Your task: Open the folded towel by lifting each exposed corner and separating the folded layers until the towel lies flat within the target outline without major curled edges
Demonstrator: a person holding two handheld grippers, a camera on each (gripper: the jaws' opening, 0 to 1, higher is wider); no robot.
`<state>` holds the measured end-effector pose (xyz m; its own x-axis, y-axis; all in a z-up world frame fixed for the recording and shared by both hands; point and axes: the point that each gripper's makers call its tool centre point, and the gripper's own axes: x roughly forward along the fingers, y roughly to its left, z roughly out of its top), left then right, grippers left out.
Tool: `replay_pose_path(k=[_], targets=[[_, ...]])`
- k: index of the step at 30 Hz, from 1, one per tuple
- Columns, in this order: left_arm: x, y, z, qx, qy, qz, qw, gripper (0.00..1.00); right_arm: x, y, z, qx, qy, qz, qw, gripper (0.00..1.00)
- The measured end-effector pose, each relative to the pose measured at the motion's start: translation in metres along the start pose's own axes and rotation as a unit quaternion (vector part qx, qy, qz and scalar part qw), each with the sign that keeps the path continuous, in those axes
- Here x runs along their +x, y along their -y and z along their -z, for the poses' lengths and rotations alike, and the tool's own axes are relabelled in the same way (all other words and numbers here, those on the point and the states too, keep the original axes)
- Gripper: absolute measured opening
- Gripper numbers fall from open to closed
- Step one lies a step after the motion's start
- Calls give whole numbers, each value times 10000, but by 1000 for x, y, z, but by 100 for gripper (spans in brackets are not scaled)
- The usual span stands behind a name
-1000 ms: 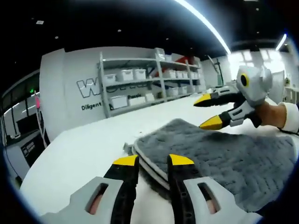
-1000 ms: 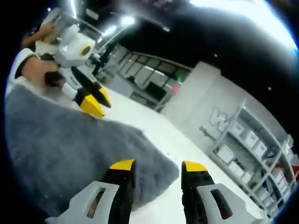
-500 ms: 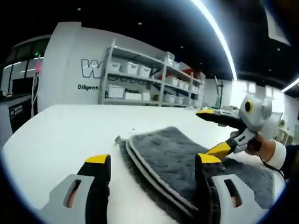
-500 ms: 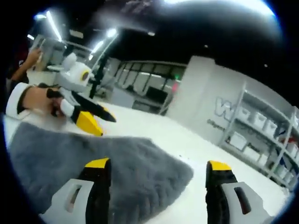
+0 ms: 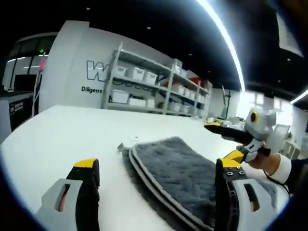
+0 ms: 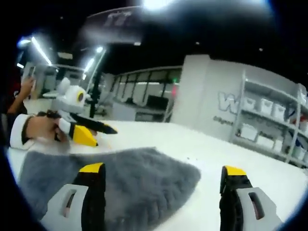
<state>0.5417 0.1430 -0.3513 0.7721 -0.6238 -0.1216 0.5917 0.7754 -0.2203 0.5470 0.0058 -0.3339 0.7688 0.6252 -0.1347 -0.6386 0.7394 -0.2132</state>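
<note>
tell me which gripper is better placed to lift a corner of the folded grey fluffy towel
Probably left: the left gripper, jaws open, faces the folded grey fluffy towel's layered corner. The right gripper straddles a rounded fold edge.

Back wall [image 5: 72, 62], left gripper view: big outlined "W", the rest cut off by the shelving [image 5: 144, 86].
Smaller line beneath, at 6 o'clock: "Diligent", the rest unreadable.

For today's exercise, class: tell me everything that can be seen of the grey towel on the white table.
The grey towel looks plush and fluffy, with a paler trim along its stacked edges. It is still folded: the left gripper view shows several layers lying one on another, with a small tag near the rounded corner. It lies flat on the white table. Both claws are open; neither the left claw nor the right claw grips it.
</note>
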Motion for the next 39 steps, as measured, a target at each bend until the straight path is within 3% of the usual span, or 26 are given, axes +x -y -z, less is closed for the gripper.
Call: replay_pose_path(k=[7, 10, 12, 16, 20, 22, 25, 27, 32, 39], targets=[[-2, -6, -4, 8, 60, 7, 10000, 85, -7, -7, 2, -146, -119, -50, 9998, 92], [-6, -5, -9, 191, 191, 24, 9996, 75, -10, -12, 1, -263, -170, -112, 9994, 90], [-8, -3, -12, 475, 236, -10, 9986, 73, -13, -16, -1, -376, -184, -135, 9990, 88], [-8, 1, -13, 521, 249, 12, 9983, 72, -19, -26, -7, -490, -179, -277, 9983, 85], [-7, 0, -5, 696, 83, -42, 9975, 60, -23, -27, -11, -639, -165, -185, 9977, 79], [-9, 2, -8, 793, 223, 38, 9966, 56, -25, -22, -13, -426, -121, -50, 9990, 75], [-8, 9, -12, 447, 313, 285, 9981, 58, -27, -27, -16, 34, 42, -258, 9997, 77], [-9, 11, -13, 434, 329, 328, 9980, 59, -29, -29, -15, 230, 60, -404, 9989, 81], [-10, 20, -14, 335, 334, 375, 9982, 76, -35, -40, -12, -49, -137, -705, 9974, 89], [-10, 15, -10, 384, 180, 336, 9985, 80, -46, -56, -24, -107, -35, -950, 9954, 90]])
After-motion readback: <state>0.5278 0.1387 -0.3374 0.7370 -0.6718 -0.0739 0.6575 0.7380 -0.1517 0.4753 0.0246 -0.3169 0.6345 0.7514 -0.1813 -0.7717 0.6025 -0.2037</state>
